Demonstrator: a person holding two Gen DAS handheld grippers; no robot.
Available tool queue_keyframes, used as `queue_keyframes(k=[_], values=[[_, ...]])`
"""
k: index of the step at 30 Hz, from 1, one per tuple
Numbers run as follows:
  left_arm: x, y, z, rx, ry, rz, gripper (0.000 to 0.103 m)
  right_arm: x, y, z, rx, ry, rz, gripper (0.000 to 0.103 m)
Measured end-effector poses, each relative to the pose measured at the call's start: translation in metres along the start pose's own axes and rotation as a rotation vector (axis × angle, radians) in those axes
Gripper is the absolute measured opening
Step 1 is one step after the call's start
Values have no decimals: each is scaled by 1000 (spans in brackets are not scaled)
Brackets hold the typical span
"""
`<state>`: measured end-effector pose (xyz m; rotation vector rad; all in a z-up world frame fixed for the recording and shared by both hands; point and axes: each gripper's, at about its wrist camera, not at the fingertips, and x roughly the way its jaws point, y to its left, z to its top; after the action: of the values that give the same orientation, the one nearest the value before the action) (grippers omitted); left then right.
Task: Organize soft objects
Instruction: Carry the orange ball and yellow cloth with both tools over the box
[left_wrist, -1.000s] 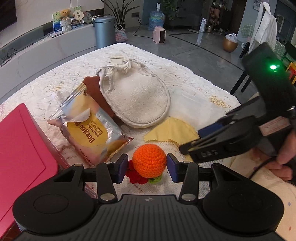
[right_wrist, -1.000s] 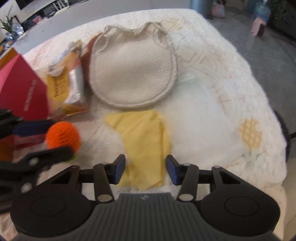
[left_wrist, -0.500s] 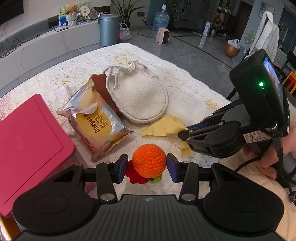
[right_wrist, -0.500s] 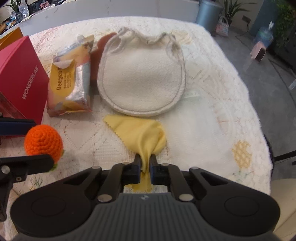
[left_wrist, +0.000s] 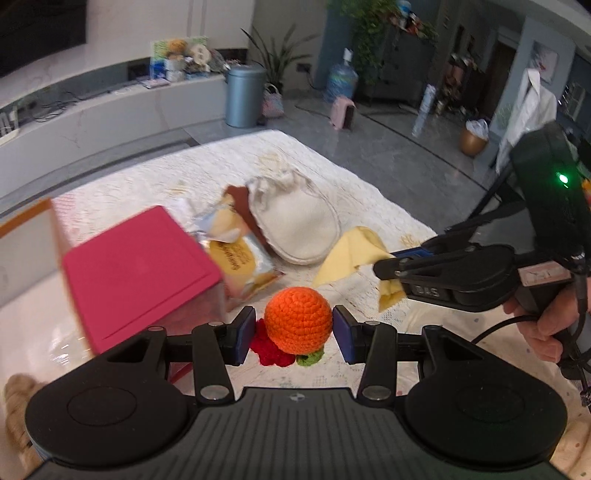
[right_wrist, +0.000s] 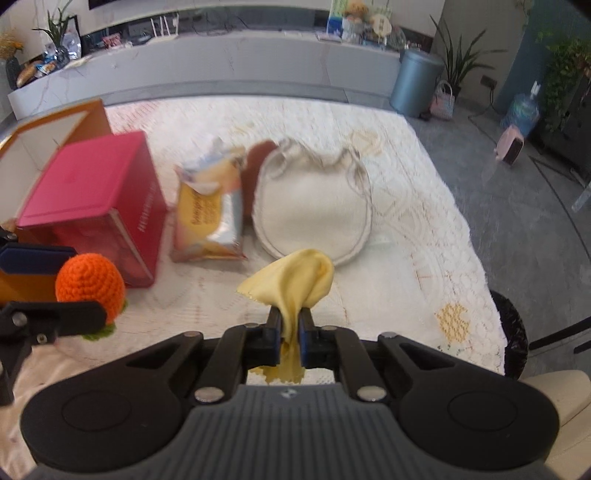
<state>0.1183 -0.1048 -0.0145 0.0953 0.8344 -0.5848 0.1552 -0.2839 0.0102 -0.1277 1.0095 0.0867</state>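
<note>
Both claws have lifted, left claw (left_wrist: 294, 334) gripping the crochet orange (left_wrist: 297, 319), right claw (right_wrist: 288, 330) pinching the yellow cloth (right_wrist: 291, 284).

on the table (right_wrist: 424, 206): box (right_wrist: 92, 192) at left, snack packet (right_wrist: 208, 218) just right of it, round pouch (right_wrist: 314, 210) right of the packet, a flat piece (right_wrist: 258, 155) tucked partly under packet and pouch; cloth (right_wrist: 291, 284) before the pouch, crocheted ball (right_wrist: 88, 284) before the box.

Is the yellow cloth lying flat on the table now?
No. In the right wrist view the right tongs are shut on the yellow cloth, which bunches up above the lace tablecloth.
</note>
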Motion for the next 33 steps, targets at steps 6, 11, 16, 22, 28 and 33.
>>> queue_keyframes(k=[6, 11, 16, 22, 28, 33], values=[[-44, 22, -5, -41, -71, 78, 52, -39, 28, 7, -45, -79, 44, 7], [-76, 47, -13, -71, -116, 153, 52, -65, 61, 18, -106, -149, 90, 7], [-98, 76, -25, -131, -137, 228, 52, -82, 101, 32, -168, -201, 161, 7], [-119, 111, -35, -185, -148, 297, 52, -92, 152, 51, -247, -233, 235, 7], [-126, 138, -37, -221, -144, 336, 52, -85, 196, 67, -312, -230, 277, 7], [-126, 161, -41, -235, -134, 351, 52, -66, 221, 80, -341, -195, 294, 7]])
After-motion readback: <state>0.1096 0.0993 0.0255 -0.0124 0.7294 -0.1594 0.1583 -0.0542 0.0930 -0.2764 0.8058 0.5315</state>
